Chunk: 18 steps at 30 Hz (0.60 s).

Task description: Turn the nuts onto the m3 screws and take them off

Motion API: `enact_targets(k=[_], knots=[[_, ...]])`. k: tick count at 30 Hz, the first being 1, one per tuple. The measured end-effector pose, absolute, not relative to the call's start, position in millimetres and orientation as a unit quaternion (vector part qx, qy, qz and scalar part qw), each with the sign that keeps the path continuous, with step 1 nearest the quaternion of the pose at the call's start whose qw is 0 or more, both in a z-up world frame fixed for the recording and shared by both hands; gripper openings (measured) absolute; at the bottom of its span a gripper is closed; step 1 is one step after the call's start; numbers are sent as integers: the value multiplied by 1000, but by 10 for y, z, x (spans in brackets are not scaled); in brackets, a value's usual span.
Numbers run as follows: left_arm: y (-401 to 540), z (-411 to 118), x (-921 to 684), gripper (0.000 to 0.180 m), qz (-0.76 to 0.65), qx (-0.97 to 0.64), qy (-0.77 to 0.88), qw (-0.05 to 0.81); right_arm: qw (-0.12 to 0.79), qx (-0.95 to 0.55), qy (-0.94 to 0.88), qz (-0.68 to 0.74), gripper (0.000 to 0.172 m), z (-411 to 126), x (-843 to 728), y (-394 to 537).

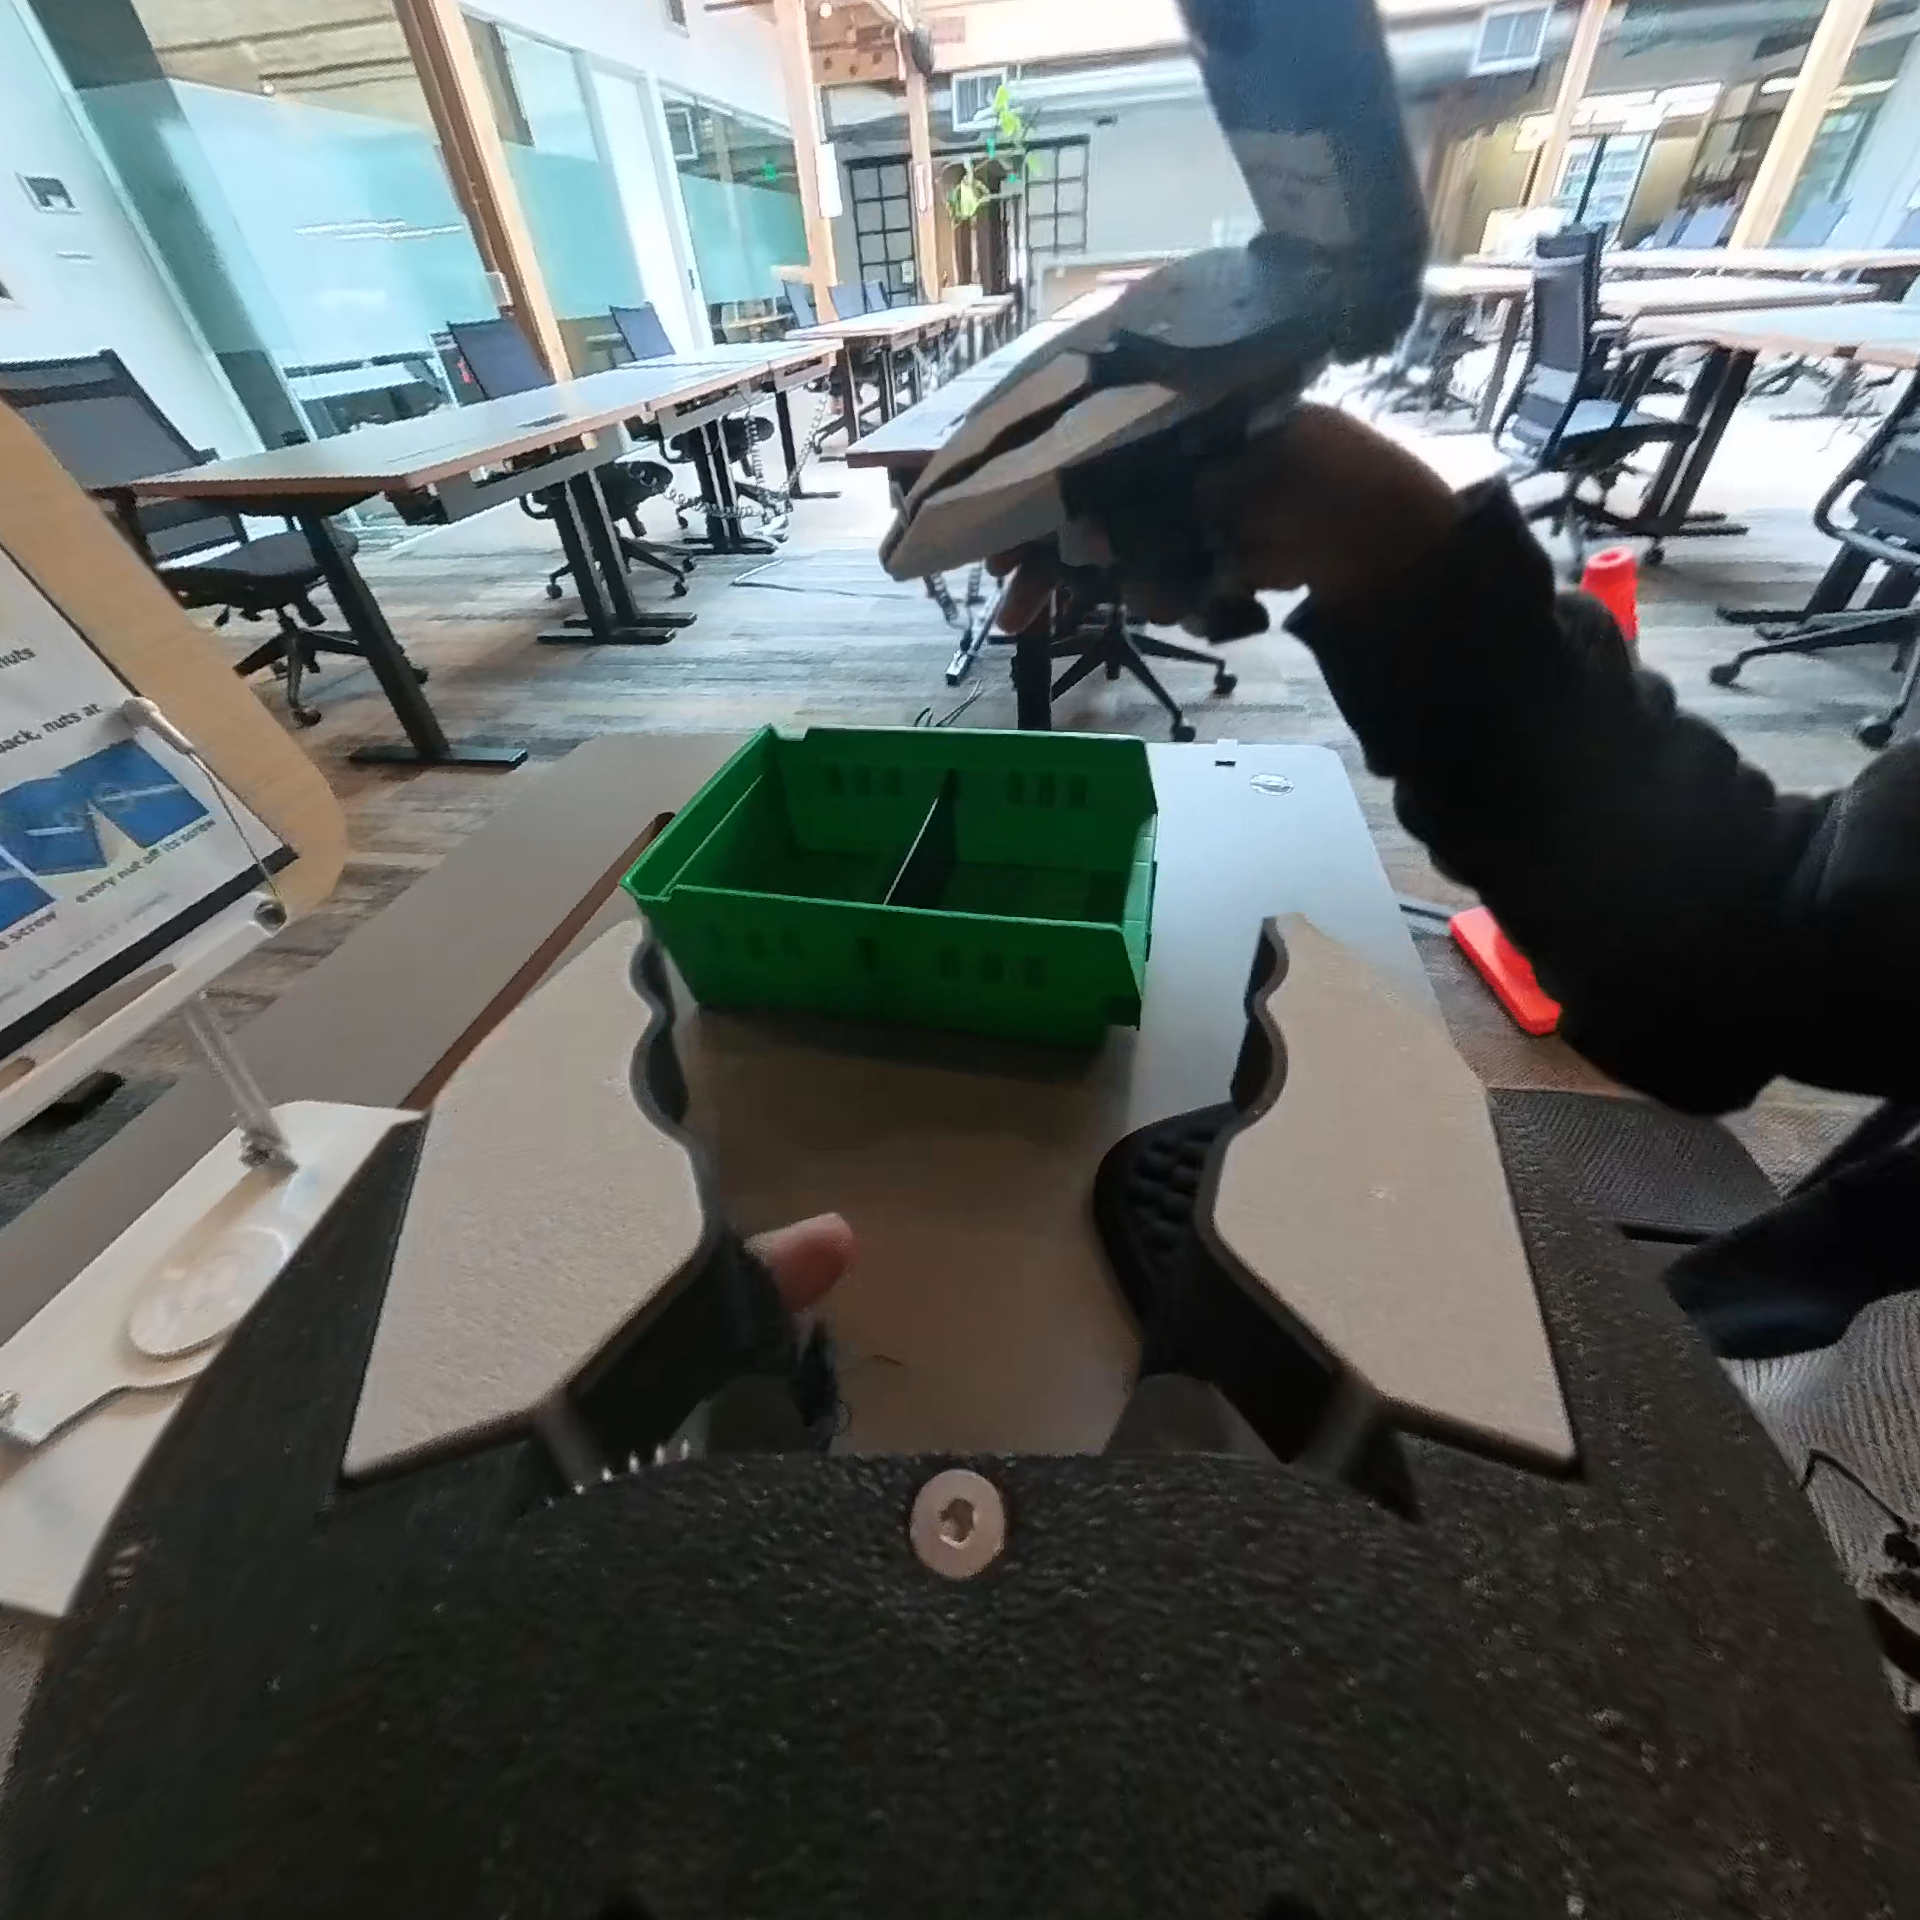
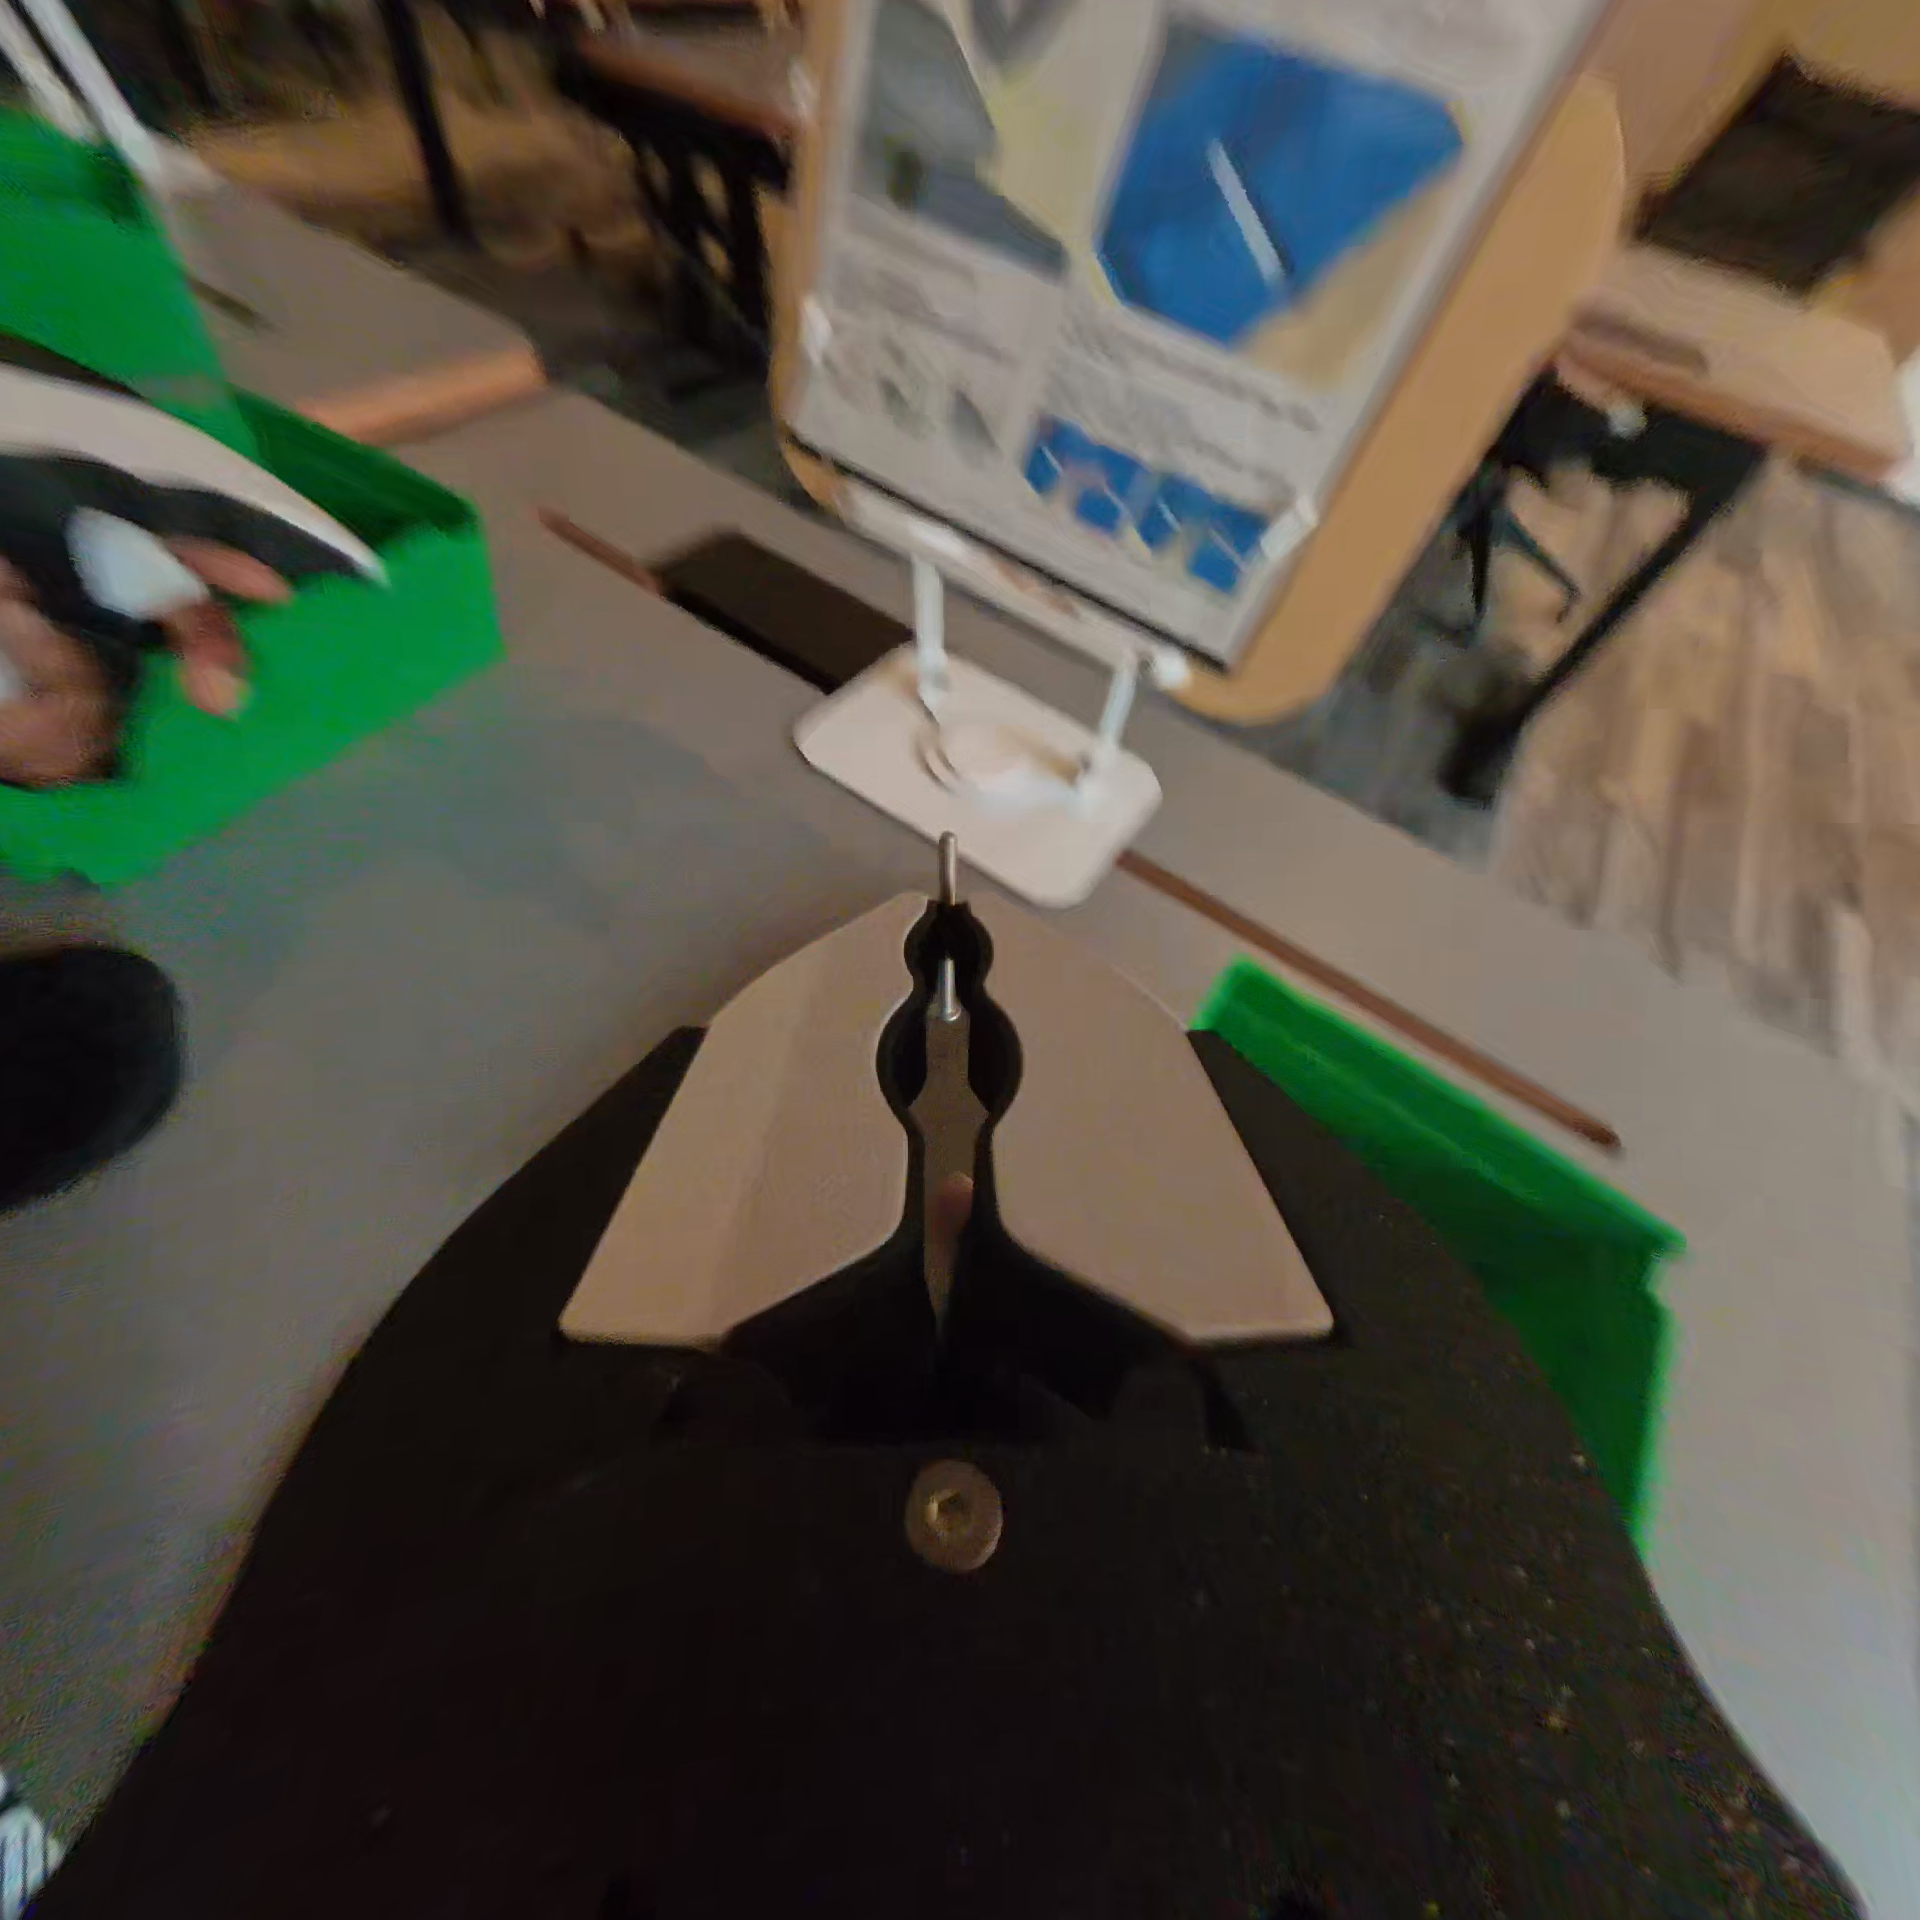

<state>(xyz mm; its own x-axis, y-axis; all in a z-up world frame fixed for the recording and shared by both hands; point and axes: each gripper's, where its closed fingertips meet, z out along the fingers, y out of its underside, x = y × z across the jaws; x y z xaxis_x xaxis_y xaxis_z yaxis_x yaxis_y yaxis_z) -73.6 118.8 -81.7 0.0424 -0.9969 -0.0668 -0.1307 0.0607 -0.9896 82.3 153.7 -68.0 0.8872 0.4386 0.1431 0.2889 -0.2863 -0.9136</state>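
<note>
Paper sheet (image 1: 94, 821) on its white stand (image 2: 977, 779) sits at the bench's (image 1: 1299, 914) left edge, angled toward the worker — likely for reference. Left tongs (image 1: 956, 997) are spread wide with nothing between them, aimed at the green bin (image 1: 894, 966) standing mid-bench, probably to fetch a nut; its two compartments lie too shadowed to show contents. Right tongs (image 2: 945, 914) are closed on a thin screw (image 2: 945, 868), its shank poking out past the tips — a hold that leaves the thread free for a nut. They hang raised above the bin. A second green bin (image 2: 1455, 1174) lies beside them.
</note>
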Motion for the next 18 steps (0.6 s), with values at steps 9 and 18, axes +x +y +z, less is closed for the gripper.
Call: enact_targets(k=[9, 18], knots=[[1149, -868, -692, 131, -408, -541, 547, 491, 287, -945, -155, -14, 1, -1891, 1953, 1920], [1131, -819, -730, 141, -415, -539, 544, 491, 89, -987, -122, -59, 1, -2909, 2597, 2275]])
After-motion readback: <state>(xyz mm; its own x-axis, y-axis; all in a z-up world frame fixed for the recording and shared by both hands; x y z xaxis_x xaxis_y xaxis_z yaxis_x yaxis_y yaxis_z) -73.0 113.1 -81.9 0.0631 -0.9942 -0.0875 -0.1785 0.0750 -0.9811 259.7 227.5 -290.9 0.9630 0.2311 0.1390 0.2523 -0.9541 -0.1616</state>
